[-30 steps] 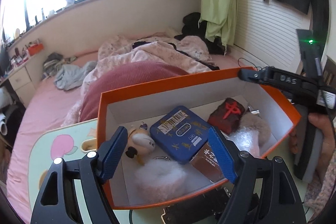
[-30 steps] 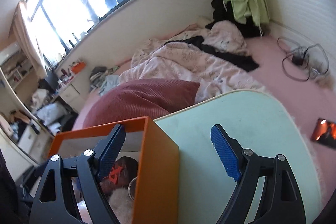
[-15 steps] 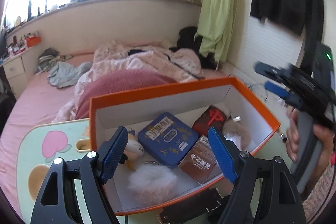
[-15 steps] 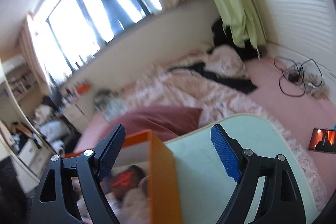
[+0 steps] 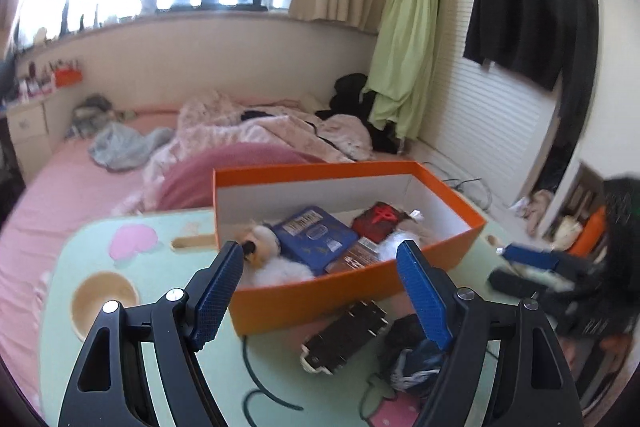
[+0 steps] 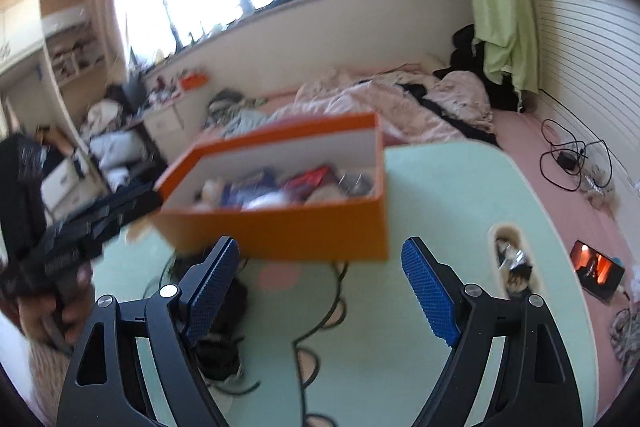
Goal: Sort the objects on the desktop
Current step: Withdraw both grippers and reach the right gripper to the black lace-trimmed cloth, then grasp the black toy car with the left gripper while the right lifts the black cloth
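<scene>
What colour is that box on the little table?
The box is orange outside and white inside, clearest in the left wrist view.

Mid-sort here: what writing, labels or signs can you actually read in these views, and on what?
No text can be read for certain.
blue tin in the orange box: label and print, too blurred.
dark red packet: a red symbol, not readable as a character.
brown packet: pale marks, too small.
phone on the bed: lit screen, no legible text.
</scene>
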The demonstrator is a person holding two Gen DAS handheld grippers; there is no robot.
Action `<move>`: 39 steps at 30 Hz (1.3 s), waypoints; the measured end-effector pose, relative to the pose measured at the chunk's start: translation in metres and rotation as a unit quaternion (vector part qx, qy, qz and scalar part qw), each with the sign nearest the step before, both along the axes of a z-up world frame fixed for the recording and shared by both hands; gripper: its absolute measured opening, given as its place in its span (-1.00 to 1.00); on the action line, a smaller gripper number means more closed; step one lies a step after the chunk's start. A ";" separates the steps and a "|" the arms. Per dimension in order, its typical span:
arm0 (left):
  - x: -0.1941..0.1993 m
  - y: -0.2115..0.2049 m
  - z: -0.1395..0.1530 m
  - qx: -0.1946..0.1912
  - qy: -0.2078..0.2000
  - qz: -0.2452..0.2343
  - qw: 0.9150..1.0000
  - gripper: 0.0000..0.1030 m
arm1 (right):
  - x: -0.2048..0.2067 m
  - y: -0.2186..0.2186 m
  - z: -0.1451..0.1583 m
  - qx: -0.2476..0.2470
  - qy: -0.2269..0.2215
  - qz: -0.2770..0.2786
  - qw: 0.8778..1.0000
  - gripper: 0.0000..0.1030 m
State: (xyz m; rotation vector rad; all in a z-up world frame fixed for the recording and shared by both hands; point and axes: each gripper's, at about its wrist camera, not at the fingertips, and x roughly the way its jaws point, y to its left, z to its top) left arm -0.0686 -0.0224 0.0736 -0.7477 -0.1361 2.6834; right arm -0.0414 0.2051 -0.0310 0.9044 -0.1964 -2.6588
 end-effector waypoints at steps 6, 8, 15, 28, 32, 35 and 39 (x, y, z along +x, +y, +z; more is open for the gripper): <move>0.023 -0.007 -0.006 -0.005 -0.069 0.028 0.997 0.62 | 0.014 -0.020 -0.017 0.051 -0.023 0.029 0.998 0.62; 0.030 -0.006 -0.013 -0.027 -0.085 0.035 0.995 0.70 | 0.016 -0.022 -0.019 0.061 -0.023 0.029 0.997 0.62; 0.036 -0.006 -0.039 -0.072 -0.115 0.040 0.990 0.70 | 0.027 -0.043 -0.030 0.084 -0.026 0.072 0.993 0.62; 0.031 -0.017 -0.051 -0.078 -0.129 0.063 0.987 0.71 | 0.014 -0.083 -0.039 0.129 -0.031 0.112 0.985 0.62; 0.031 -0.013 -0.049 -0.077 -0.127 0.058 0.987 0.71 | 0.017 -0.076 -0.039 0.090 -0.037 0.157 0.983 -0.30; 0.031 -0.010 -0.047 -0.074 -0.124 0.052 0.988 0.70 | 0.023 -0.070 -0.038 0.090 -0.028 0.154 0.984 -0.43; 0.032 -0.003 -0.043 -0.072 -0.119 0.042 0.989 0.70 | 0.029 -0.054 -0.035 0.075 -0.030 0.149 0.985 -0.48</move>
